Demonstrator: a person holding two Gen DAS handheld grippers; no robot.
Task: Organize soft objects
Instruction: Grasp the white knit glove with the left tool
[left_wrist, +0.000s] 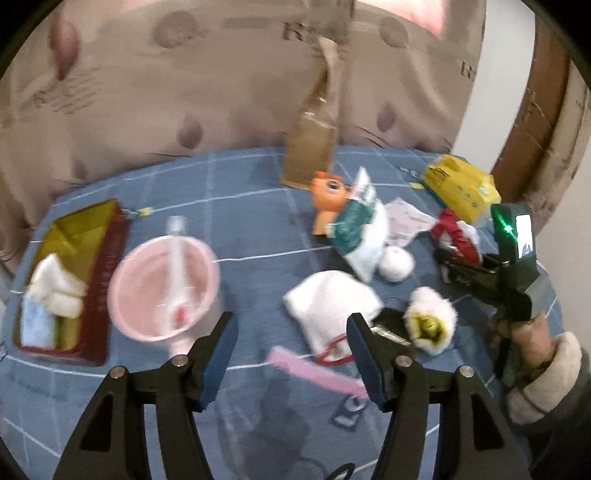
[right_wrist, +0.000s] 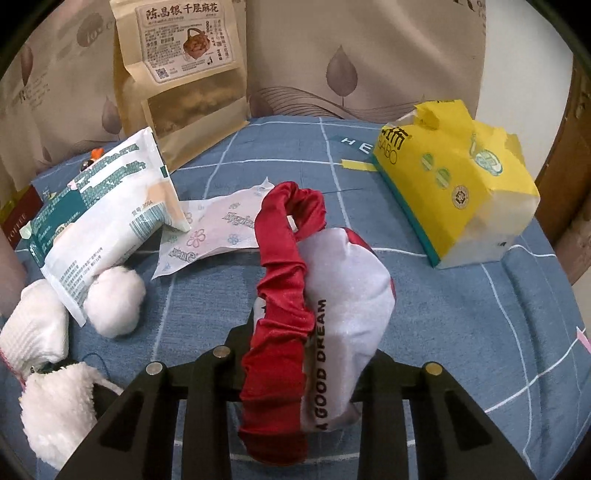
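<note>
On the blue bedspread (right_wrist: 461, 332), right tongs (right_wrist: 310, 369) clamp the red-and-white cloth (right_wrist: 343, 295); left tongs (left_wrist: 291, 354) gape empty

A home bedroom: blue checked bedsheet (right_wrist: 461, 314), leaf-print headboard fabric (right_wrist: 351, 55), snack bag (right_wrist: 181, 74), tissue pack (right_wrist: 454, 177).

Our left gripper (left_wrist: 290, 356): black arms, blue pads, silver screws. Our right hand (left_wrist: 524, 332) wears a cream fleece cuff (left_wrist: 546, 380).

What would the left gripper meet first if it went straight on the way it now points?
Probably the white knitted cloth with the red loop, lying just past the open left gripper on the blue bedsheet; the pink comb lies close below, so depth is uncertain.
</note>
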